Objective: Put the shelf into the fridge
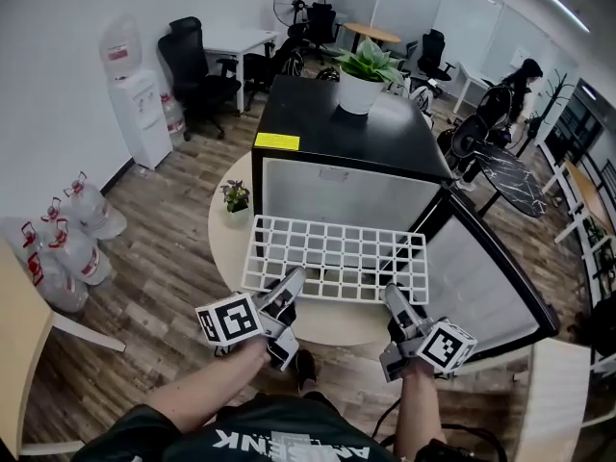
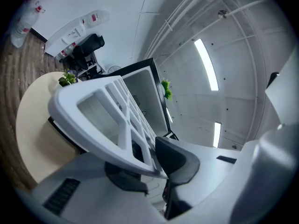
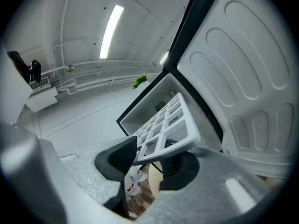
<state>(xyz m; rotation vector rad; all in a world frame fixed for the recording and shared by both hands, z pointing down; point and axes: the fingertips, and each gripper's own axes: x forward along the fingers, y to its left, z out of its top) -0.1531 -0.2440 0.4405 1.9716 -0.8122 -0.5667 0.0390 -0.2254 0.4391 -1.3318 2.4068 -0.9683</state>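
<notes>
The head view alone takes in the whole shelf [image 1: 332, 258]. It is a white grid held flat over the round desk [image 1: 223, 248], with its far edge at the mouth of the fridge [image 1: 327, 128]. The fridge door [image 1: 486, 282] is swung out to the right. The left claw [image 1: 294, 279] and right claw [image 1: 393, 295] sit at the shelf's near edge, one toward each corner, but their own bodies cover the pads there.

The gripper views show the grip itself. In the left one, the left claw [image 2: 149, 164] has its jaws about half closed, a dark pad on each face of the shelf [image 2: 65, 115] rim. That view also catches a small plant [image 2: 67, 78] on the desk left of the fridge.

In the right one, the right claw [image 3: 149, 158] clamps the shelf [image 3: 189, 136] rim with its jaws set wide. Only this view looks into the fridge [image 3: 156, 99] cavity, where a vent shows on the back wall. It also shows the moulded liner of the door [image 3: 243, 69].

I cannot tell whether the far edge is already inside the cavity or just short of it. The fridge's lower front is hidden behind the shelf in the head view.
</notes>
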